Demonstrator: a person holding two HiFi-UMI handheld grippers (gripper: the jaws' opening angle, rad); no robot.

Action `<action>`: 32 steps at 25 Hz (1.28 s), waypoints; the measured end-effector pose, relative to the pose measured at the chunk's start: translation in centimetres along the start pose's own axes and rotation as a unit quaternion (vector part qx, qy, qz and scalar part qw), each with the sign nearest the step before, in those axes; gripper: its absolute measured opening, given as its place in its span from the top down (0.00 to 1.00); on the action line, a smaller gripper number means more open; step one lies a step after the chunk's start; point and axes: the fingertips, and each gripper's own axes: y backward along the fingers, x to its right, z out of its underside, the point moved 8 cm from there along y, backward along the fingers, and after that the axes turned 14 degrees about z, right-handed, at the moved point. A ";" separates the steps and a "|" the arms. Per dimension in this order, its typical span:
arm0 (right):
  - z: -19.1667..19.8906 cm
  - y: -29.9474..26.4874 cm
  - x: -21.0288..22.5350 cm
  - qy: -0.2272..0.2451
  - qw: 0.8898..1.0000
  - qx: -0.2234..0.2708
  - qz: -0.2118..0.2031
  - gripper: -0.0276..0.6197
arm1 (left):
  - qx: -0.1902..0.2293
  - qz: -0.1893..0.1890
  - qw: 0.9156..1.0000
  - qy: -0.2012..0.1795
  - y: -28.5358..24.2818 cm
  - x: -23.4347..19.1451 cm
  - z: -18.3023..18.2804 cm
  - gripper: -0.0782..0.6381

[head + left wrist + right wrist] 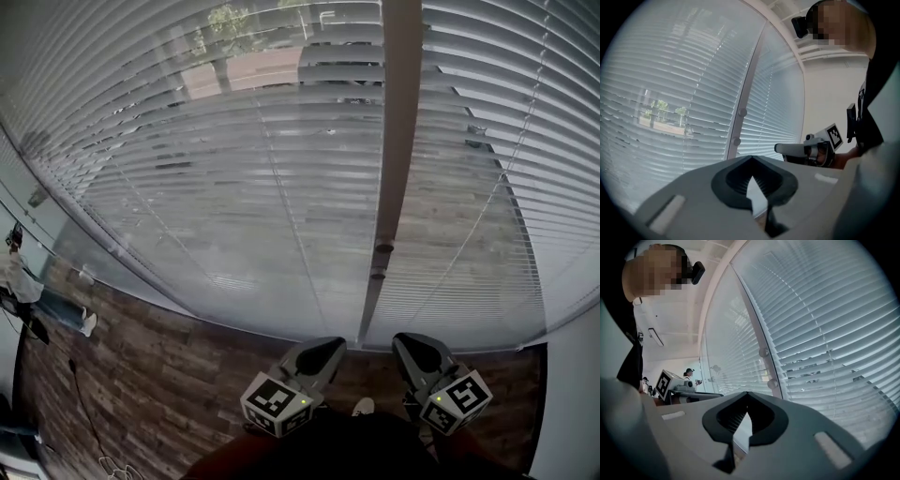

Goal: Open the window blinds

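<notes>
Window blinds (234, 187) hang fully lowered, ahead of and above the fingers, well apart from them. Left gripper (317, 356) and right gripper (420, 354) are clenched on nothing; opening seemingly not yet begun.

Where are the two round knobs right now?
Head view: the round knobs sit low on the vertical post, right of centre, between the left blind and the right blind.

The blinds (234, 187) have smooth, pale slats with a faint sheen. The floor (159, 366) is matt, grainy wood planking. The left claw (317, 354) and right claw (419, 352) wear matt grey plastic shells.
</notes>
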 end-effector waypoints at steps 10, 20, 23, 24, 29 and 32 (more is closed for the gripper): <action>0.2 -3.8 0.7 0.001 1.000 0.002 -0.010 0.92 | -0.007 -0.007 1.000 0.007 -0.1 -3.5 0.6 0.89; 0.2 -6.3 -0.9 0.007 0.999 0.029 0.042 0.91 | -0.008 0.012 1.000 -0.023 1.3 -8.0 -1.3 0.89; -0.5 -7.7 -1.6 0.018 0.997 0.036 0.065 0.91 | -0.011 0.015 1.000 -0.025 2.1 -10.2 -2.2 0.89; -0.6 -8.0 -1.9 0.021 0.996 0.038 0.074 0.91 | -0.008 0.021 0.999 -0.027 2.4 -10.7 -2.4 0.89; -0.7 -9.3 -2.8 0.070 0.989 0.056 0.116 0.91 | -0.007 0.042 0.999 -0.024 4.3 -12.6 -1.8 0.89; -2.6 -10.0 -2.7 0.116 0.979 0.064 0.155 0.91 | -0.013 0.054 0.998 -0.019 5.0 -13.3 -2.1 0.89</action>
